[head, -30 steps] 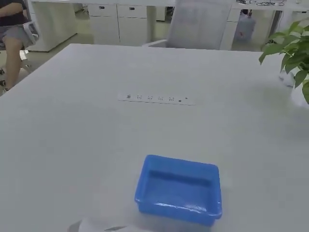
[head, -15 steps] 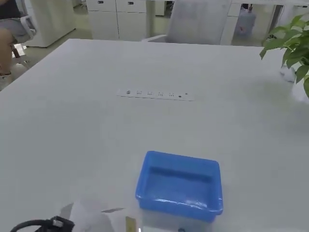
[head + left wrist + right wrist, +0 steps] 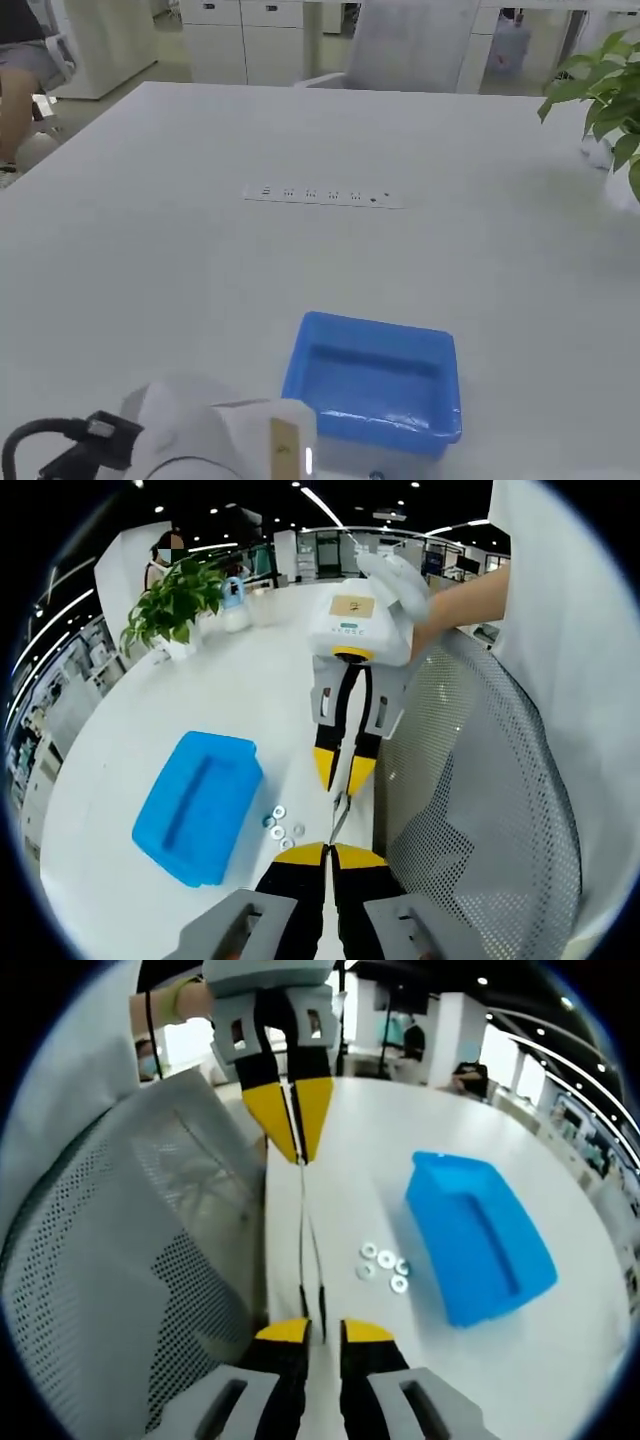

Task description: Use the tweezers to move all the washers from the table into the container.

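Flanking washers point(image 3: 385, 1265): blue container point(image 3: 480, 1235), tweezers point(image 3: 302, 1230), mesh chair point(image 3: 130, 1260)

Glossy blue plastic container point(image 3: 370, 435), shiny metal washers point(image 3: 386, 1258) and tweezers point(image 3: 303, 1200), matt white table point(image 3: 300, 270), mesh chair back point(image 3: 470, 810)

Gripper point(image 3: 225, 445) cut off at bottom edge, plant point(image 3: 600, 85) cropped right, ends of tweezers point(image 3: 303, 1222) hidden by jaws.

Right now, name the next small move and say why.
Probably open the left hand-held gripper and let the right hand-held gripper alone carry the tweezers. Both seem clamped on them, end to end, while the washers lie loose on the table beside the blue container.
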Demonstrator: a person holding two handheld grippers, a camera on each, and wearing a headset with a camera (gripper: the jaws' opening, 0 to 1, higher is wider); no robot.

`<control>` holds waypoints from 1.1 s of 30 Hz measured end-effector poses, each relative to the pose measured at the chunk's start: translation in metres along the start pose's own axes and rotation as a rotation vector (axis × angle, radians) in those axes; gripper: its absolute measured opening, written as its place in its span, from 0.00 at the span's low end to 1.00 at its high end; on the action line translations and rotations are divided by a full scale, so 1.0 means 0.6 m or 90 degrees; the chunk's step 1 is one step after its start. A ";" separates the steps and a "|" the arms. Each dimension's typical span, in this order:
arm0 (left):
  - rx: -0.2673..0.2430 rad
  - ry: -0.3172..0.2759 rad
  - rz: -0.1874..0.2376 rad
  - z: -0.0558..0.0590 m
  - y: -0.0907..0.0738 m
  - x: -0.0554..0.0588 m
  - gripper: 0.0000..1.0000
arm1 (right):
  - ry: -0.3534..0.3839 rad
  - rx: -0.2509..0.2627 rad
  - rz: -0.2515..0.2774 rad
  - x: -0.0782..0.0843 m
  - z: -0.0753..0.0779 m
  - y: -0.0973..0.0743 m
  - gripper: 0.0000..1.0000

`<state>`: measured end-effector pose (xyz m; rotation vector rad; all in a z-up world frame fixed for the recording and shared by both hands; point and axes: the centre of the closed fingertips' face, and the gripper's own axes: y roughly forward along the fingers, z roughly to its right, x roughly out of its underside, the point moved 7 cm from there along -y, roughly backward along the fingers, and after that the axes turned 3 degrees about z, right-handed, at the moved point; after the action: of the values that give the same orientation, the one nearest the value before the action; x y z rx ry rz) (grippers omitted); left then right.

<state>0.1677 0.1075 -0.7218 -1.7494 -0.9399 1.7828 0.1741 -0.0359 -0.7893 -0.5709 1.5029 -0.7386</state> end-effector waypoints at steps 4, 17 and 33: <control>0.004 0.005 0.006 0.003 0.003 -0.010 0.00 | 0.009 0.012 0.009 0.001 -0.004 -0.014 0.08; 0.018 0.025 0.018 0.011 0.002 -0.038 0.00 | -0.005 -0.003 0.025 -0.010 -0.007 0.001 0.16; 0.035 0.059 -0.013 0.010 -0.015 -0.066 0.00 | -0.031 -0.034 0.064 -0.041 -0.003 0.023 0.10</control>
<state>0.1638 0.0833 -0.6893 -1.7658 -0.8588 1.6833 0.1750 -0.0082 -0.7829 -0.5449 1.4983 -0.6046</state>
